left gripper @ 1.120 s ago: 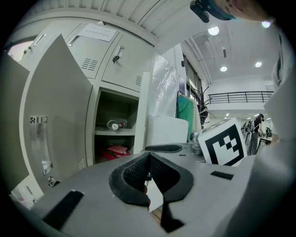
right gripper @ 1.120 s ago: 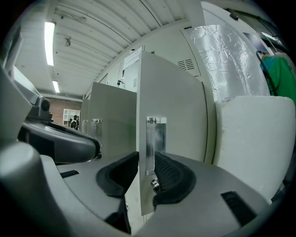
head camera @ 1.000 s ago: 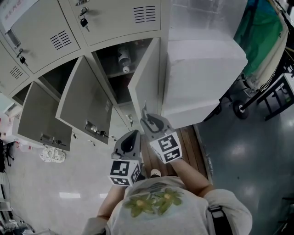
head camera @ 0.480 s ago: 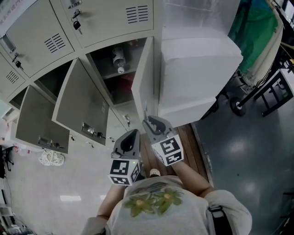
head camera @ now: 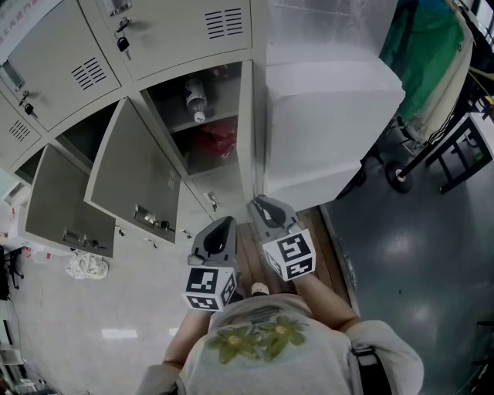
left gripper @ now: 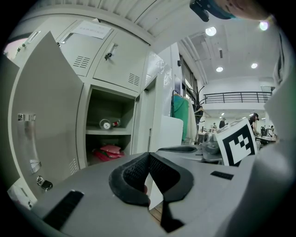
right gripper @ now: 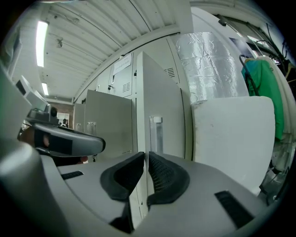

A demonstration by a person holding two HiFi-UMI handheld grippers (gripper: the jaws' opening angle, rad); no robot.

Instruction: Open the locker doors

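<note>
right gripper [head camera: 257, 203] with jaws just closed down to a thin slit, pinched on the edge of the rightmost locker door [head camera: 245, 123], swung wide open. left gripper [head camera: 228, 222] fully closed, empty, just beside. inside this open compartment [head camera: 224, 100]: bottle [head camera: 194, 96] lying on the shelf, red bundle [head camera: 210, 143] below. two more doors [head camera: 135, 166] at the left open too

Nothing legible anywhere. Red print on the sheet [head camera: 17, 21] at upper left of the head view, too blurred to read. Paper note [left gripper: 90, 29] on a locker [left gripper: 88, 50], upper left of the left gripper view, too small. Square markers [head camera: 291, 254] on the cubes [head camera: 207, 292], patterns only, no letters.
</note>
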